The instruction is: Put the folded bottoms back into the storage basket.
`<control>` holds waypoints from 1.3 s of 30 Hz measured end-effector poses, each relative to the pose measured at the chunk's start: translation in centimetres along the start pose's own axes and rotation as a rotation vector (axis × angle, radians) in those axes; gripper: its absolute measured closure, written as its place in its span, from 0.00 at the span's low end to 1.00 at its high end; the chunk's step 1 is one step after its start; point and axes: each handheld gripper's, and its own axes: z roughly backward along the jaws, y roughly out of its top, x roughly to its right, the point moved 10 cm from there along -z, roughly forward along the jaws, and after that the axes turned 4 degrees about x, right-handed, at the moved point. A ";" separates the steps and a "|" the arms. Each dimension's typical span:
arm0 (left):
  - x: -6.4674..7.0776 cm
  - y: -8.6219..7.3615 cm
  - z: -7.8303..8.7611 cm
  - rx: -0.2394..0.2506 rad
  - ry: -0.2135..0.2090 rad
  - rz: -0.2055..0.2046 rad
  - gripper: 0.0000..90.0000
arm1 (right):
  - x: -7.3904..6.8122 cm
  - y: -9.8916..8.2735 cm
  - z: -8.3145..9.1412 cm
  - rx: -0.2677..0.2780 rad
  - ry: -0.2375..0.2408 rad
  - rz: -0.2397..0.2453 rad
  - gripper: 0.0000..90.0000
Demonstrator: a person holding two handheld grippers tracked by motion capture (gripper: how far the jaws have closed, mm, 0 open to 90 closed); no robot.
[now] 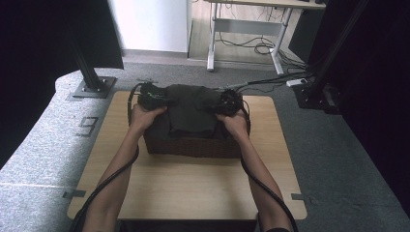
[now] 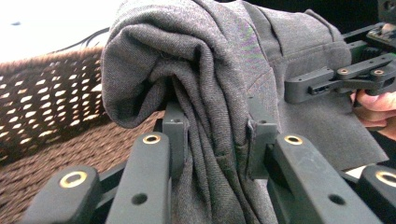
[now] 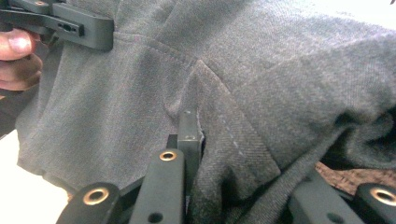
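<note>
both hand-held grippers [image 2: 215, 135] [image 3: 224, 154] clamp a folded dark grey garment [image 1: 191, 110] over a wicker basket [image 1: 193, 144].

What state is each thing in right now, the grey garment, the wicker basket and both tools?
Grey garment: folded, held at both ends over the basket, front edge draped over its near wall.
Wicker basket: upright on the wooden table, mostly covered by the garment.
Left tool: shut on a bunched fold of the garment.
Right tool: shut on the garment's other end.
</note>
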 end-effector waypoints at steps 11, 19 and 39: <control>-0.3 -1.2 -4.9 -0.041 -0.032 0.025 0.76 | 3.6 -2.6 0.1 -0.053 -0.066 -0.070 0.85; -0.8 -2.0 -5.3 -0.083 0.006 0.026 0.75 | 4.3 -3.4 -0.7 -0.094 -0.091 -0.056 0.84; -5.1 -1.7 -0.2 -0.156 0.359 -0.063 0.38 | 8.3 -2.4 1.5 -0.087 -0.307 -0.026 0.31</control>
